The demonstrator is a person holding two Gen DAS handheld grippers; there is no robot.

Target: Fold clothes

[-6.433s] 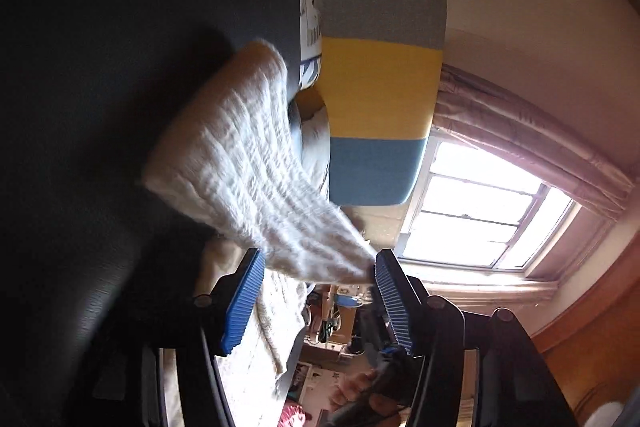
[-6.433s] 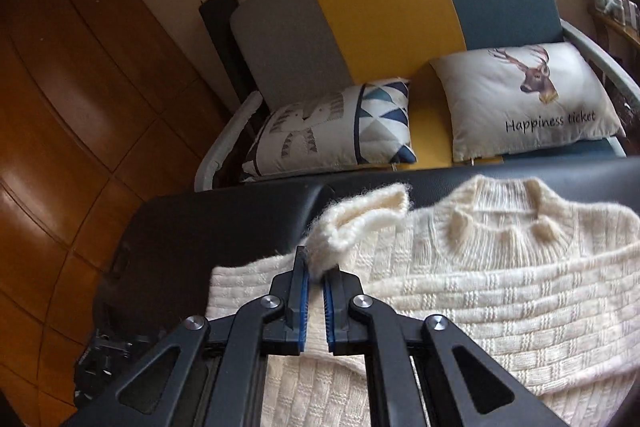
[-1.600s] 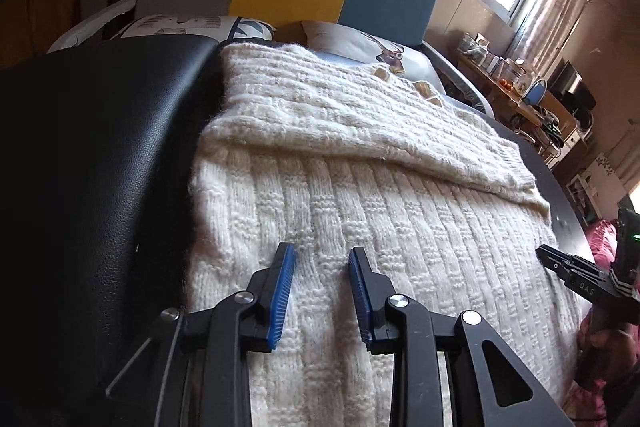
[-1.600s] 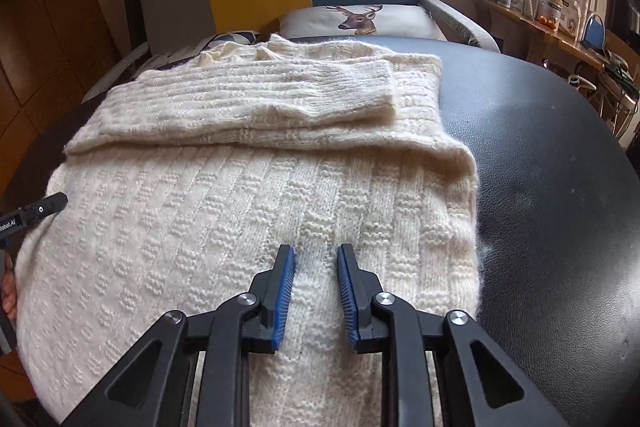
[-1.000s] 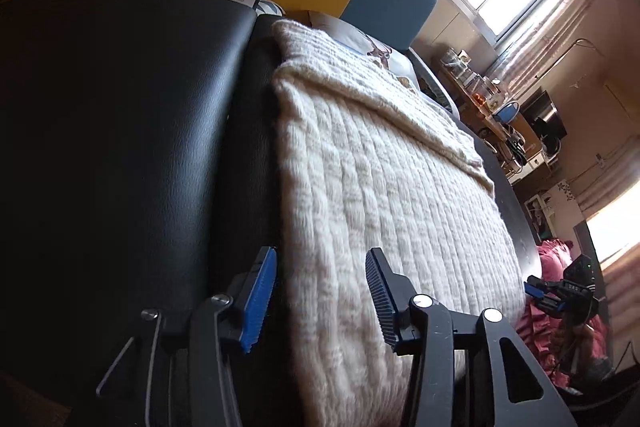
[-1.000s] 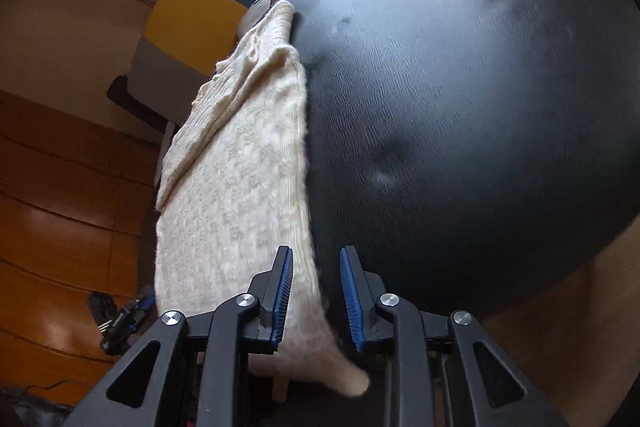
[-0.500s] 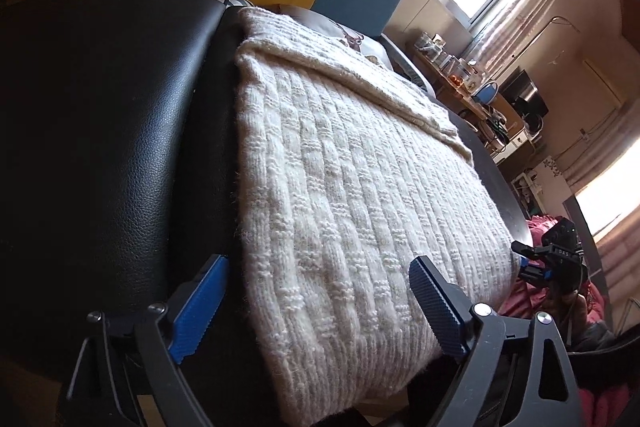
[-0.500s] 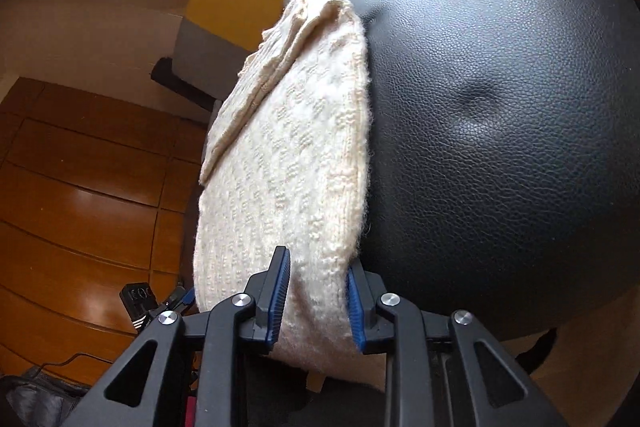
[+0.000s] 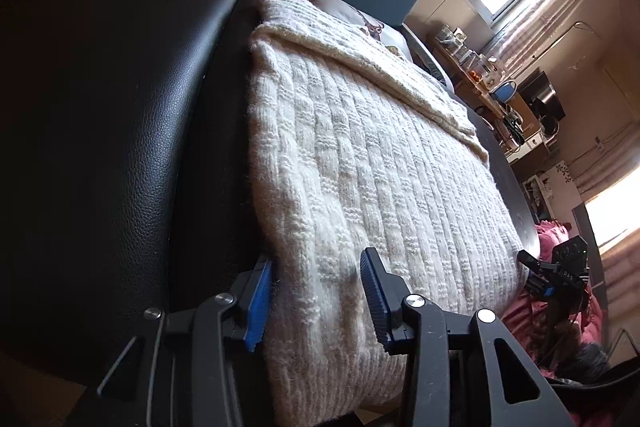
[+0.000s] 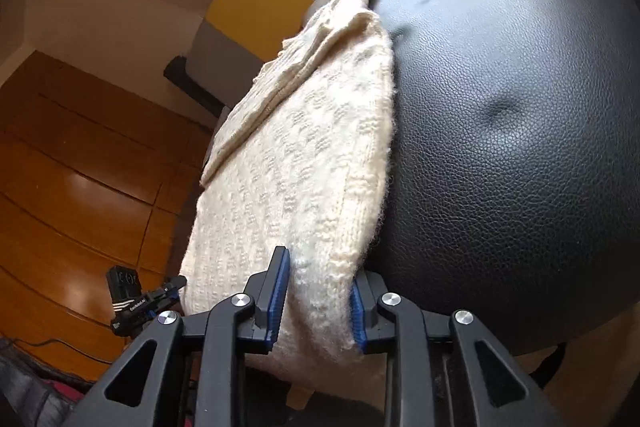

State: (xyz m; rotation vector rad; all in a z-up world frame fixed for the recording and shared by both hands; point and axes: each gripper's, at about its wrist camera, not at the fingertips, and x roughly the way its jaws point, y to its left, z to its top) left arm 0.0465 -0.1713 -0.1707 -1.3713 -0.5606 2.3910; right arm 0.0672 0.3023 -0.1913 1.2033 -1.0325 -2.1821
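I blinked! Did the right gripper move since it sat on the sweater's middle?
Yes. The right gripper slid off the middle to the sweater's near corner hanging over the black table's edge.

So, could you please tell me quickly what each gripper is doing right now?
Left gripper: closing around the sweater hem corner, not yet clamped.
Right gripper: shut on the sweater's other hem corner.

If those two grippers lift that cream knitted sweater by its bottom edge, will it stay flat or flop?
Probably flop: the cream knitted sweater already droops over the black padded table edge. The thick knit looks bulky, so likely heavyish. Its fuzzy surface should grip the right gripper pads rather than slip.
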